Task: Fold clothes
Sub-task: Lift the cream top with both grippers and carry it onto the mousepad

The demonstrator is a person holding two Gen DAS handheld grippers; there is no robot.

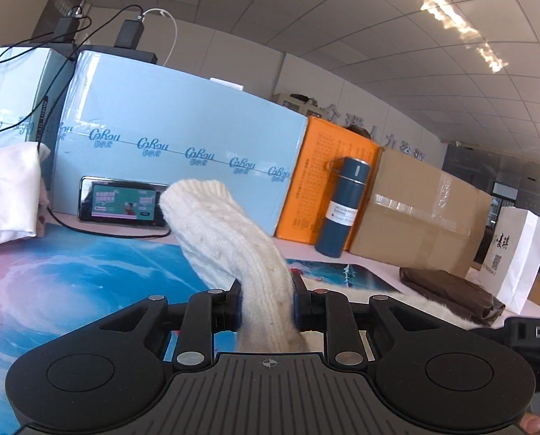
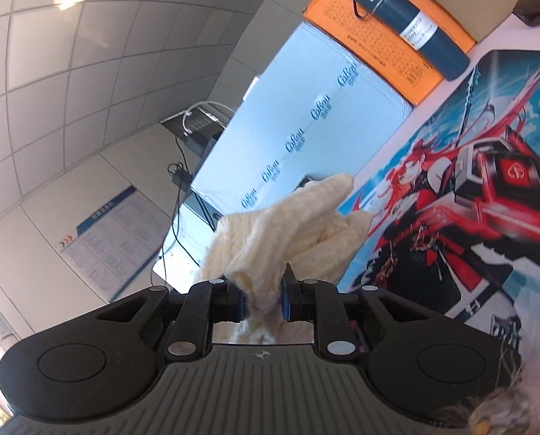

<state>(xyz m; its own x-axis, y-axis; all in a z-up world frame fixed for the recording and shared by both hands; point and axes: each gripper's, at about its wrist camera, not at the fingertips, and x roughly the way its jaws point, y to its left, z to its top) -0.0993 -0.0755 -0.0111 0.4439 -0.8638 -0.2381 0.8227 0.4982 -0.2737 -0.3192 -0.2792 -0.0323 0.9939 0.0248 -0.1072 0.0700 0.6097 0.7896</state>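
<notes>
My left gripper (image 1: 266, 304) is shut on a cream knitted garment (image 1: 226, 232); a ribbed, sleeve-like end sticks up and forward from between the fingers, above the printed mat (image 1: 70, 275). My right gripper (image 2: 262, 299) is shut on a bunched part of the same cream knit (image 2: 288, 232), held above the mat (image 2: 487, 199), with this view tilted. The rest of the garment is hidden below the gripper bodies.
Light-blue cartons (image 1: 175, 137), an orange box (image 1: 328, 181) and a brown cardboard box (image 1: 422, 214) line the table's back. A blue flask (image 1: 342, 206), a phone (image 1: 121, 201), folded white cloth (image 1: 5, 195), folded brown cloth (image 1: 447, 293) and a white paper bag (image 1: 516, 253) stand around the mat.
</notes>
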